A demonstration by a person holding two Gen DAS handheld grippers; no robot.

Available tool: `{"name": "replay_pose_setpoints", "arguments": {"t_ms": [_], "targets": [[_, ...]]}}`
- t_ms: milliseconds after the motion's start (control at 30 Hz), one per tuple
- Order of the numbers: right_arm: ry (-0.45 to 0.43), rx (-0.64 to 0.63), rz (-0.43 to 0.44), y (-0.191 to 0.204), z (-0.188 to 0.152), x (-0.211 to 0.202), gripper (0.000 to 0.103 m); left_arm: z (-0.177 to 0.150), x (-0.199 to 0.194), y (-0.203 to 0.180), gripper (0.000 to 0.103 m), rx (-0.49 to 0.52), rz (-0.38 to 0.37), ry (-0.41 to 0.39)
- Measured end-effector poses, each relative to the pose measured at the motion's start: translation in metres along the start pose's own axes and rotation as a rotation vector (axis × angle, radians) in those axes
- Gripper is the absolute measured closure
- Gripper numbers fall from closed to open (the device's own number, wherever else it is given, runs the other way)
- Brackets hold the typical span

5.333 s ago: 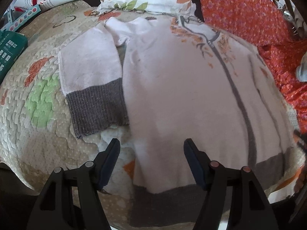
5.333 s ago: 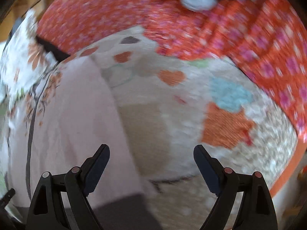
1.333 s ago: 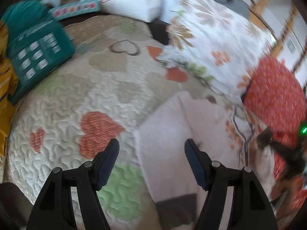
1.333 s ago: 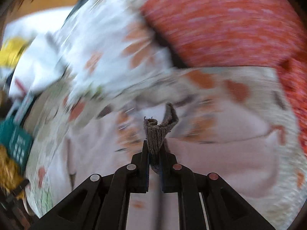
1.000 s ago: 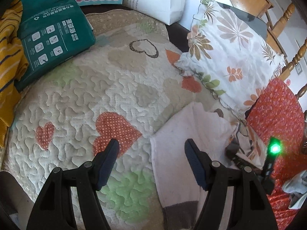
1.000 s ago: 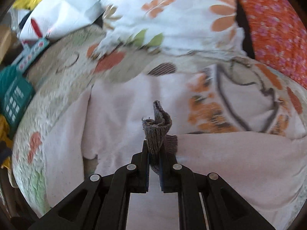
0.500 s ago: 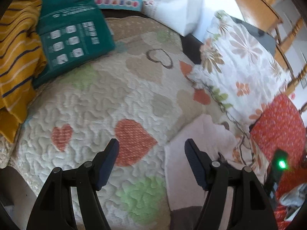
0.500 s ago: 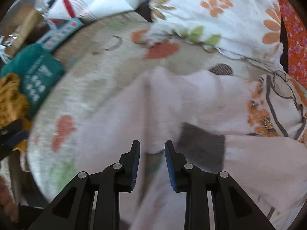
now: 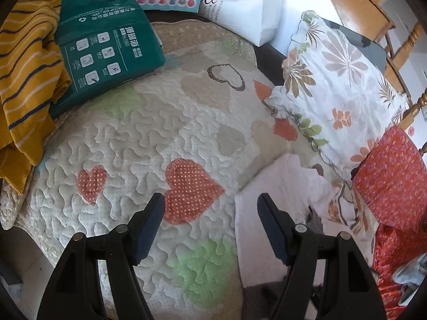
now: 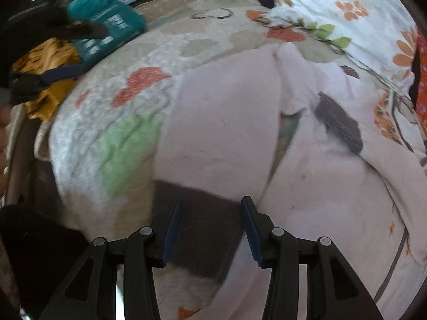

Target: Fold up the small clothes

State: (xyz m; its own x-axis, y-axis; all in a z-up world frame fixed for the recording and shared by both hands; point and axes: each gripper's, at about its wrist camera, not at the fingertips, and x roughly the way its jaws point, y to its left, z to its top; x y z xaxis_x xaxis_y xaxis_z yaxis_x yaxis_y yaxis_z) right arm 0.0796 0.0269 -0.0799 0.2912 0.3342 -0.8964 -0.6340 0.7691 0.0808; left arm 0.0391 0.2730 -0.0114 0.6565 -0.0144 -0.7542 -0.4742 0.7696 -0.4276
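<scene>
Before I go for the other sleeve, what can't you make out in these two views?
- Left wrist: sweater mostly cut off at the right and bottom edges, part behind the left gripper.
- Right wrist: motion blur; sweater hem below the frame, part of the grey cuff behind the right gripper.
- Neither: sweater's far side.
</scene>
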Motion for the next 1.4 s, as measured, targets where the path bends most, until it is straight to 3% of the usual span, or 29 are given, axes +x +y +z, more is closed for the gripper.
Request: {"name": "replay_pose_setpoints", "arguments": {"t_ms": [233,467,567,733,800,900,1133,1267,1300,1333,1367,1400], "targets": [[-0.032,0.081,-0.026,-0.023,0.029,0.019,0.052,-0.001,0.004,-0.002,0.032,0.003,-0.007,0.020],[-0.018,0.243,0.113,-0.038,0.025,0.024,0.045,-0.001,0.003,-0.002,0.032,0.003,-0.012,0.022],[-0.014,0.243,0.155,-0.031,0.012,0.016,0.045,-0.002,0.002,-0.003,0.032,0.005,-0.014,0.021],[-0.083,0.247,0.058,-0.033,0.000,0.004,0.046,-0.005,0.001,-0.005,0.032,0.013,-0.015,0.026],[-0.073,0.268,0.074,-0.038,0.002,0.009,0.046,-0.007,0.001,-0.006,0.032,0.017,-0.012,0.028],[-0.078,0.252,0.023,-0.040,0.012,0.017,0.046,-0.007,0.003,-0.005,0.032,0.017,-0.015,0.035],[-0.033,0.300,0.146,-0.034,0.008,0.019,0.042,-0.006,0.001,-0.004,0.032,0.005,-0.030,0.038],[-0.043,0.269,0.139,-0.012,-0.017,0.009,0.043,-0.008,0.002,-0.007,0.032,0.018,-0.040,0.049],[-0.054,0.254,0.114,-0.004,-0.023,0.005,0.048,-0.009,0.002,-0.008,0.032,0.021,-0.038,0.051],[-0.058,0.240,0.090,0.001,-0.027,0.004,0.064,-0.010,0.003,-0.008,0.032,0.022,-0.037,0.054],[-0.063,0.217,0.042,0.007,-0.029,0.002,0.072,-0.011,0.004,-0.009,0.032,0.022,-0.037,0.058],[-0.065,0.195,0.021,0.012,-0.029,-0.001,0.091,-0.012,0.004,-0.009,0.032,0.021,-0.037,0.059]]}}
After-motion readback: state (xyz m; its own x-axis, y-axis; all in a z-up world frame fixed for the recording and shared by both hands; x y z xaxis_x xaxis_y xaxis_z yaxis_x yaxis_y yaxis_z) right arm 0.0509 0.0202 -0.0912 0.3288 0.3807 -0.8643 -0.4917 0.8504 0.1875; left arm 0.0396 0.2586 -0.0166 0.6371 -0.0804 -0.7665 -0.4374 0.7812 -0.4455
